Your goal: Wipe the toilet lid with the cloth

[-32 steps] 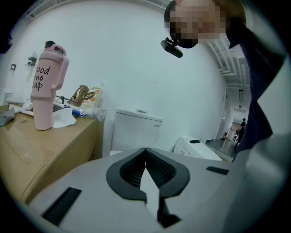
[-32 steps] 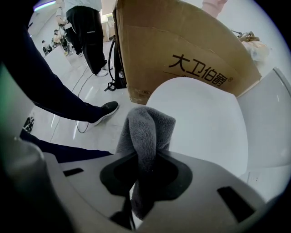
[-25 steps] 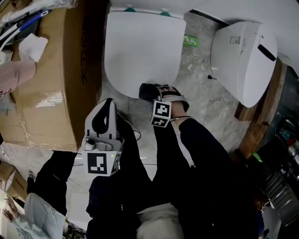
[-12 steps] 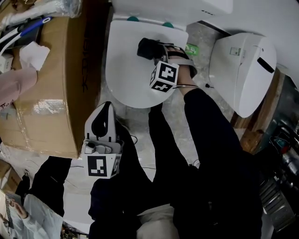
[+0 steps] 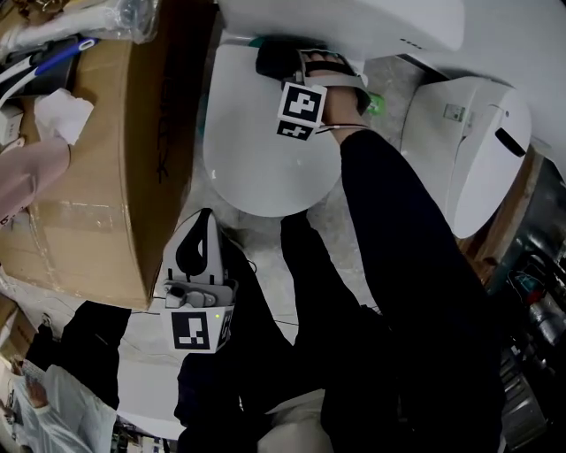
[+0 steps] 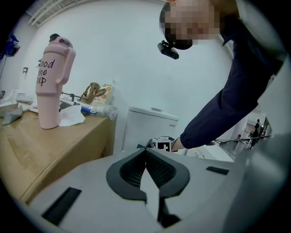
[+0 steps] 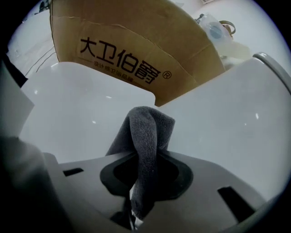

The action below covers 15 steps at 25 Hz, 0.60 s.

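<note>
While reaching far out over the white toilet lid [image 5: 265,164], grips the dark grey cloth [image 5: 270,60] in the right hand-held gripper [image 5: 296,64], with the jaws shut tight on a fold of it. Holds the cloth at the far end of the lid, right under the white tank [image 5: 354,18]. Touching the lid or not, hard to tell. Lets the loose end of the cloth stick out past the jaws.

Holds the left hand-held gripper [image 5: 200,226] low and close to the body, well apart from the lid. Jaws closed together there, with nothing in them. Points it toward the tank.

Stands next to a big brown cardboard box [image 5: 97,186] on the left, with a pink cup [image 6: 53,86] and a crumpled white tissue [image 5: 60,111] on top. On the right, past the dark sleeve [image 5: 398,230], a second white toilet [image 5: 469,150].
</note>
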### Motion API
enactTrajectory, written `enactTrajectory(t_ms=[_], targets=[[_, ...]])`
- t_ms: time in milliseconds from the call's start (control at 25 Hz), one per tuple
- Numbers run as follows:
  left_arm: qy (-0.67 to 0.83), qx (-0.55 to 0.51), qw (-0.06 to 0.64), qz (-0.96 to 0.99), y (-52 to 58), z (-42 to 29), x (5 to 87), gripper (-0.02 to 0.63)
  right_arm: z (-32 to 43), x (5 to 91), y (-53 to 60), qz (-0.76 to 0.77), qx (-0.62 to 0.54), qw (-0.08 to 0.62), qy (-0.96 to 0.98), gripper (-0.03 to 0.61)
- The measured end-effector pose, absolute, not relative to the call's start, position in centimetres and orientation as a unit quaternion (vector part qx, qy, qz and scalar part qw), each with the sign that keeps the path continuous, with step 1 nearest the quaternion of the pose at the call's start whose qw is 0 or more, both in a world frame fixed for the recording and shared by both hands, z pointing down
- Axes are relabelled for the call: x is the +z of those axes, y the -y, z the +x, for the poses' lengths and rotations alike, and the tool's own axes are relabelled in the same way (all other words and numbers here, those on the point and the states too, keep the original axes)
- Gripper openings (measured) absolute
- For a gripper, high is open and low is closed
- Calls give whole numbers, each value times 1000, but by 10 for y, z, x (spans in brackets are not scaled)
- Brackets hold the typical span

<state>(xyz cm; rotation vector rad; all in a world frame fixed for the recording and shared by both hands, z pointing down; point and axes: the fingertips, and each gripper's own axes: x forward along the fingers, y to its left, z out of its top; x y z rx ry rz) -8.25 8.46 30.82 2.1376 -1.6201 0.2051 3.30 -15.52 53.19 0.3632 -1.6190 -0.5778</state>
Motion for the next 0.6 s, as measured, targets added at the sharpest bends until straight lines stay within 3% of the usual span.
enactTrajectory(t_ms=[600], targets=[[573, 88, 235, 780, -87, -83, 316, 15, 31, 559, 105, 100, -249, 653, 708, 72]])
